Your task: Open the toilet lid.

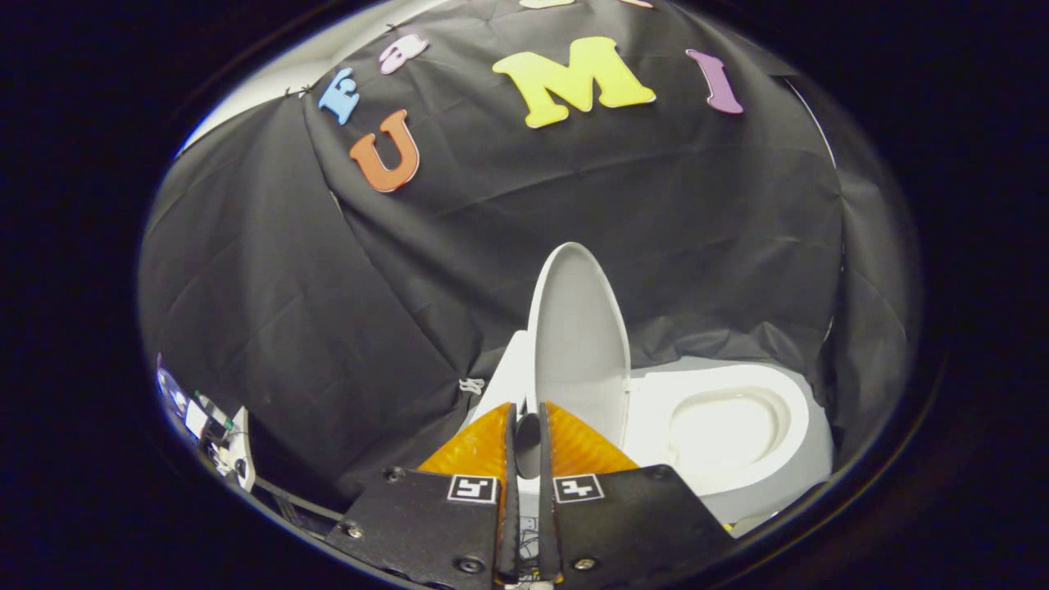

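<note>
No words or numbers can be read. The only signs are two square black-and-white code tags, one [473, 489] on the left finger and one [578, 488] on the right finger of the gripper [526, 419], behind its tips, which sit almost together, gripping nothing

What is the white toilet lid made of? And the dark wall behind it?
The toilet lid, standing raised beyond the nearly closed fingers, looks like smooth, matte white plastic: thin and evenly moulded. The wall looks like black cloth, creased and folded.
</note>
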`<state>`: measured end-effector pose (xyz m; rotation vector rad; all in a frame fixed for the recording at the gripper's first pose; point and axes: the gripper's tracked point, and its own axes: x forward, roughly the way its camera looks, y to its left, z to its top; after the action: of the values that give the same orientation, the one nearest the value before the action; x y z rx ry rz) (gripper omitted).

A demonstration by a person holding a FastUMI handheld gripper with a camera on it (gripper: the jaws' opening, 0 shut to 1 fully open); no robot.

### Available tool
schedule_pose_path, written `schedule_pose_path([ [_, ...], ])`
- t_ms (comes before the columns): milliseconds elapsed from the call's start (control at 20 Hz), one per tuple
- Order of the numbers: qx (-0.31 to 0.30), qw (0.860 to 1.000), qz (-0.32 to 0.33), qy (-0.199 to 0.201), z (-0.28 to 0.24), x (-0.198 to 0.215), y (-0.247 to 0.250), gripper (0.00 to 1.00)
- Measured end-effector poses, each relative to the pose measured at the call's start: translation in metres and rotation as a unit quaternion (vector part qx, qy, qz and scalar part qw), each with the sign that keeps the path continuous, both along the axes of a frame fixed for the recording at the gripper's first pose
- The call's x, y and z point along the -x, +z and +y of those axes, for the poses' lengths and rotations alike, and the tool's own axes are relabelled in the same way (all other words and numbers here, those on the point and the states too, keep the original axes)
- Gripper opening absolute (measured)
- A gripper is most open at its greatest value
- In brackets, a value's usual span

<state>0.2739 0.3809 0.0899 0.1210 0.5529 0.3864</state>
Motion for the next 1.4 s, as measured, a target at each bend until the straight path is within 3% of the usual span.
schedule_pose_path([
  [450, 0.023, 1.000, 0.000, 0.019, 0.044, 0.000, -0.012, 0.12],
  [700, 0.051, 0.998, -0.020, 0.010, 0.047, -0.001, -0.009, 0.12],
  [850, 0.040, 0.999, -0.016, 0.026, 0.042, 0.001, -0.013, 0.22],
  [1000, -0.014, 0.998, 0.040, 0.044, 0.028, 0.021, -0.027, 0.37],
  [1100, -0.036, 0.998, 0.028, 0.041, 0.012, 0.031, -0.022, 0.47],
  [1250, -0.016, 0.999, -0.013, 0.027, -0.024, 0.048, -0.012, 0.60],
  [1400, 0.014, 0.997, -0.070, 0.020, -0.068, 0.074, 0.002, 0.64],
])
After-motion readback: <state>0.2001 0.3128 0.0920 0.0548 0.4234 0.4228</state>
